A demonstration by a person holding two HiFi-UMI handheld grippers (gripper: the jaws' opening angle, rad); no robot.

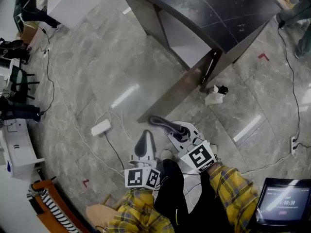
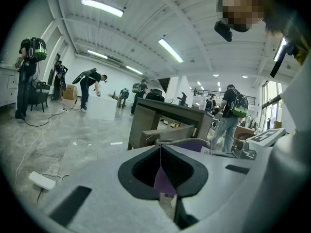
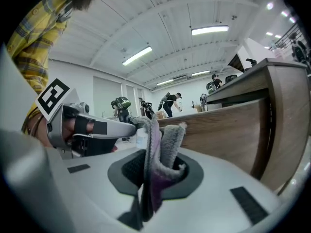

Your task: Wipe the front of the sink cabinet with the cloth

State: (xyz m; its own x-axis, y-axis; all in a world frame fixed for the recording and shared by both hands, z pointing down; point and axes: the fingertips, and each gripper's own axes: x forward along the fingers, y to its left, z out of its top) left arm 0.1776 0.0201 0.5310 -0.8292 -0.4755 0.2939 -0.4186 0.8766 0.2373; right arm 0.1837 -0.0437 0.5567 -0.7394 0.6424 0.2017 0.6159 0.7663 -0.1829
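The sink cabinet (image 1: 187, 84) is a dark counter with a wooden front panel, standing ahead of me in the head view. The panel (image 3: 228, 130) fills the right of the right gripper view. A grey and purple cloth (image 1: 158, 122) (image 3: 163, 144) sticks out of my right gripper (image 1: 171, 128) (image 3: 150, 157), which is shut on it a short way from the panel's low edge. My left gripper (image 1: 144, 135) (image 2: 160, 149) hangs beside it, jaws shut on nothing. In the left gripper view the cloth (image 2: 192, 143) shows just beyond them.
A white power strip (image 1: 101, 127) and its cables lie on the marble floor to the left. A white bottle (image 1: 214, 99) stands by the cabinet's corner. A monitor (image 1: 284, 200) sits at the lower right and an orange chair (image 1: 48, 205) at the lower left. People work far off.
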